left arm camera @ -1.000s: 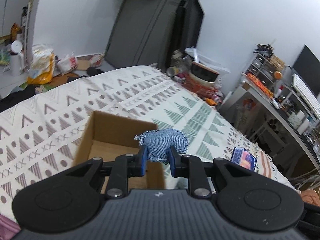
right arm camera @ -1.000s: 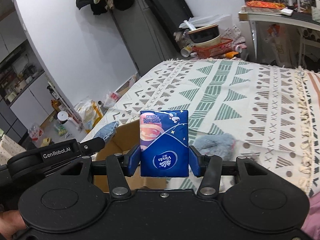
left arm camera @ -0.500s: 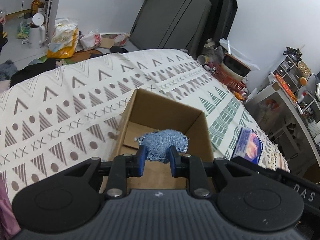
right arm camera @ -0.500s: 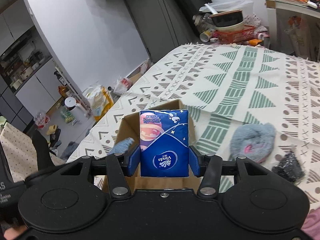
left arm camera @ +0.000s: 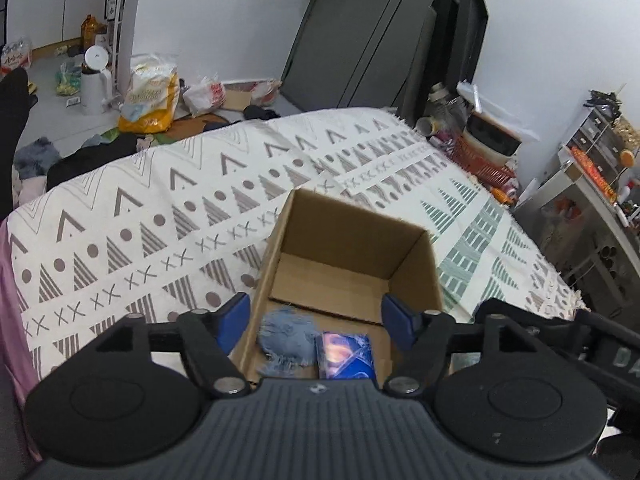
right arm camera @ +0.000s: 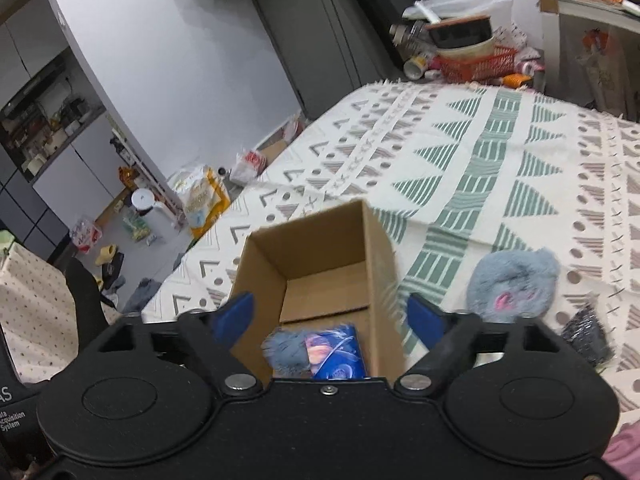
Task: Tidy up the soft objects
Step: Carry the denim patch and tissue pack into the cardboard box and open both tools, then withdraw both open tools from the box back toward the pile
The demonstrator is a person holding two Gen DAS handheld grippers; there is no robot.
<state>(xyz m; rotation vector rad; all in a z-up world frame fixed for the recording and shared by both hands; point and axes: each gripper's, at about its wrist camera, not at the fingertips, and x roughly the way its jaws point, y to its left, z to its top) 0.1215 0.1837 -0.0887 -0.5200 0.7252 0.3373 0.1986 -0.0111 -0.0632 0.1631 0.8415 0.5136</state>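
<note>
An open cardboard box (left arm camera: 352,236) (right arm camera: 312,248) stands on the patterned bedspread. Inside it, near the front wall, lie a frayed denim pouch (left arm camera: 286,338) (right arm camera: 286,350) and a blue tissue pack (left arm camera: 346,356) (right arm camera: 336,354), side by side. My left gripper (left arm camera: 318,314) hangs open above the box, with nothing between its blue pads. My right gripper (right arm camera: 330,312) is open too, also over the box. A fluffy grey-blue plush (right arm camera: 512,284) and a dark glittery item (right arm camera: 586,334) rest on the bedspread to the right of the box.
The bedspread (left arm camera: 160,216) (right arm camera: 500,152) stretches to the left and far side of the box. Beyond the bed's far edge are floor clutter with bags (left arm camera: 150,96), a dark cabinet (left arm camera: 360,32), and a red basket of bowls (right arm camera: 472,62). A desk (left arm camera: 592,200) stands at the right.
Both grippers have opened over the box. The denim pouch and the tissue pack have left the fingers and now lie inside the box.
</note>
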